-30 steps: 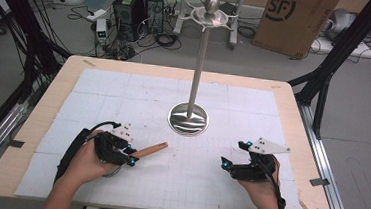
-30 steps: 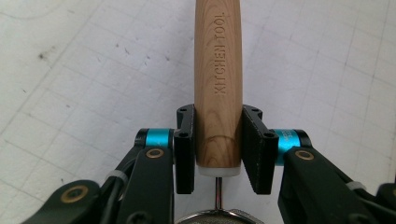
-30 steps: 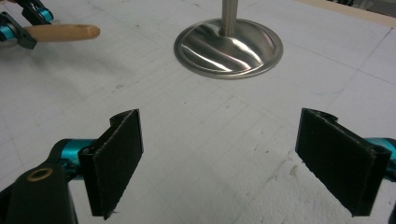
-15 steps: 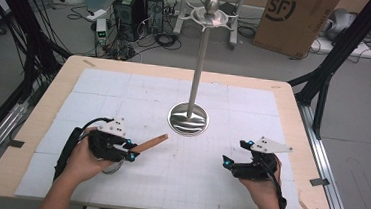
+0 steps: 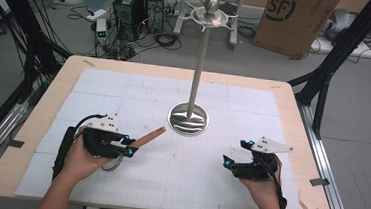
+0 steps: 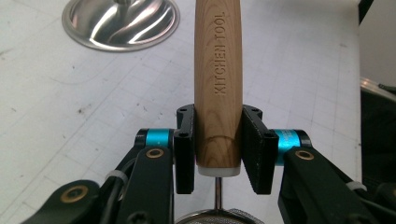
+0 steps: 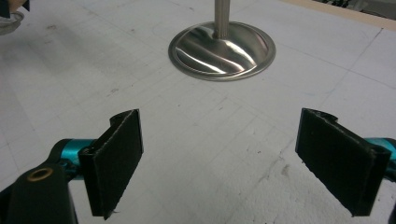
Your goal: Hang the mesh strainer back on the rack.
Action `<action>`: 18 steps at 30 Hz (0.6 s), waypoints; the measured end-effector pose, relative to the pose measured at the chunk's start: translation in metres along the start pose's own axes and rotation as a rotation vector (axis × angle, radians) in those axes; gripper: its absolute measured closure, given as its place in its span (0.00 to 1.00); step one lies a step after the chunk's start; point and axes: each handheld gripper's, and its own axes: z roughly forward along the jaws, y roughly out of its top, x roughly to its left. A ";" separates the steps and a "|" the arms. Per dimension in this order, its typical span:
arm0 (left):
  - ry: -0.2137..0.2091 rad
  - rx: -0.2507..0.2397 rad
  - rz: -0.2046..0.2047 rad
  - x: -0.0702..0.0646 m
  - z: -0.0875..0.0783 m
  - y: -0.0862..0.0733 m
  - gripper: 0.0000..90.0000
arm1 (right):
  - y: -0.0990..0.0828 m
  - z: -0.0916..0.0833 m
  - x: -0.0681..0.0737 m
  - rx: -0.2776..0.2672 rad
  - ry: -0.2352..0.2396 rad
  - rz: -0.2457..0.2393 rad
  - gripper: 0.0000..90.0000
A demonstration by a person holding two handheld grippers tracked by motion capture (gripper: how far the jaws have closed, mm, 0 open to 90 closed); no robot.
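Steel stand [image 5: 188,116] upright mid-table on white mat [image 5: 177,179], high view. Left gripper [image 5: 129,146] at mat's left, wooden handle [image 5: 148,137] sticking out toward stand base. Right gripper [image 5: 233,155] at mat's right, nothing in it.

Left gripper view: jaws pinch handle [image 6: 218,84] marked "KITCHEN TOOL"; metal stem and mesh rim below handle.

Right gripper view: jaws spread wide over mat [image 7: 201,140], stand base [image 7: 221,49] ahead.

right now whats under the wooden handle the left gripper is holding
Just below the wooden handle, clamped in the left gripper, a thin metal stem runs down to a mesh strainer rim. The gripper hides the rest of the strainer. The white mat lies beneath.
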 end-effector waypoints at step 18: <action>-0.031 -0.215 0.010 0.004 -0.020 0.031 0.76 | 0.003 -0.005 0.003 -0.016 0.003 -0.008 0.15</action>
